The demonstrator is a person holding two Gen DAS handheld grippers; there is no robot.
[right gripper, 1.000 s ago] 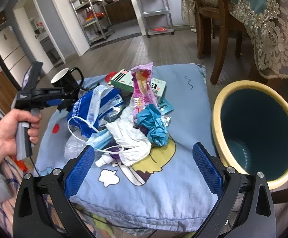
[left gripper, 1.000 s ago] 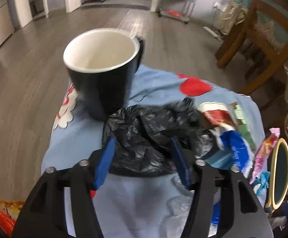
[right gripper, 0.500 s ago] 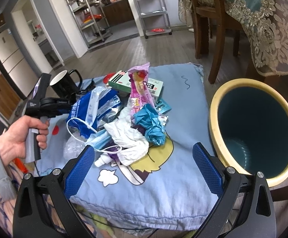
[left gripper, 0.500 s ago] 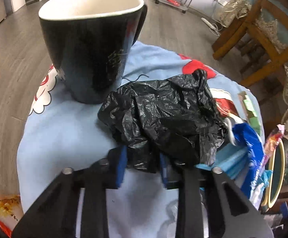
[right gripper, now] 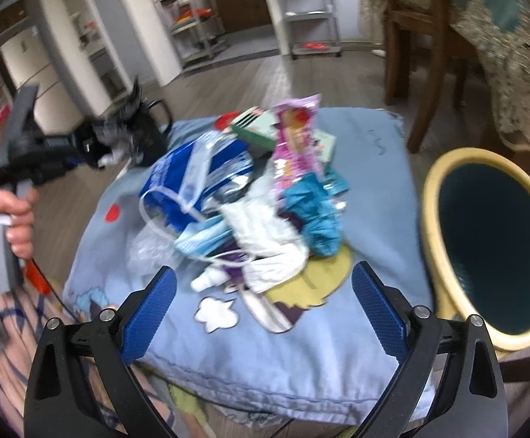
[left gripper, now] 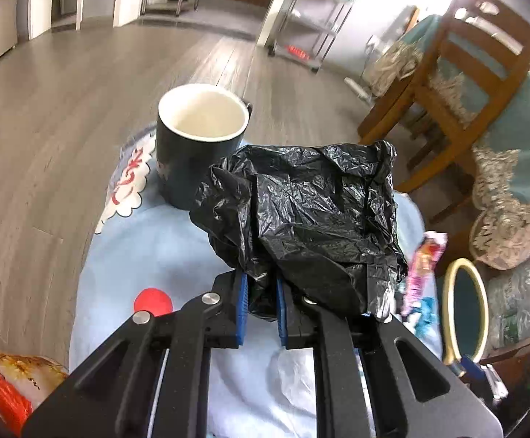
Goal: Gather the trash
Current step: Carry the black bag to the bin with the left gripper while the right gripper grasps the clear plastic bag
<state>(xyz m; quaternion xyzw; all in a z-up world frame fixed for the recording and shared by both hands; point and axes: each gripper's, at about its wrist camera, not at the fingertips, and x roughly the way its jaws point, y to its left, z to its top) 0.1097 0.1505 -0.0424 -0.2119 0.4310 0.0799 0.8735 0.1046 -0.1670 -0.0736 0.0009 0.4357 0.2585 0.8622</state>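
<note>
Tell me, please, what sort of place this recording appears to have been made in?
Most likely a home, in an open dining and kitchen area. A wooden dining chair stands at a table draped in a lace-edged tablecloth, metal storage racks line the far room, and the floor is wood-look planks.

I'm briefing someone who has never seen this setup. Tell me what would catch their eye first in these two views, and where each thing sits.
First, the crumpled black plastic bag, pinched in the left gripper and filling the middle of the left view, with the black mug just behind it on the blue cushion. In the right view, the colourful trash pile heaps mid-cushion beyond the open right gripper. The yellow-rimmed bin stands to the cushion's right.
</note>
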